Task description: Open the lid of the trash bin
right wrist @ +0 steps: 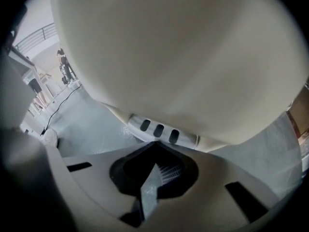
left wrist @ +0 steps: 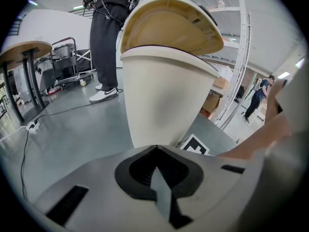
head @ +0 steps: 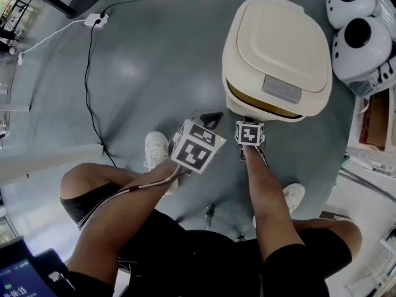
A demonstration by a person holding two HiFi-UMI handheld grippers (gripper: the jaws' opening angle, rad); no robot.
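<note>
My right gripper (right wrist: 155,145) has its jaws pressed together on nothing. Its tip is up against the grey foot pedal (right wrist: 157,128) at twelve o'clock in its own view, tucked under the bulge of the trash bin (right wrist: 183,57). I can't tell whether the tip is bearing on the pedal or only just beside it. My left gripper (left wrist: 155,148) is likewise closed and empty. In the head view it sits at nine o'clock from the right one, aimed at the bin's wall but apart from it. Up at twelve o'clock from there, the lid (left wrist: 169,25) stands slightly ajar, with its tan underside showing over the rim.

Here is my worry:
- **Slipping off:** A closed tip is a narrow thing to push a pedal with. If I bear down off-centre, I think it slides off the slotted face and the lid drops shut.
- **Pushing instead of pressing:** If I push forward rather than down, the bin looks light enough to skid on the smooth grey floor (head: 142,73) or rock back towards twelve o'clock.
- **No brace:** My left gripper is doing nothing to steady the bin, so nothing would stop that.
</note>
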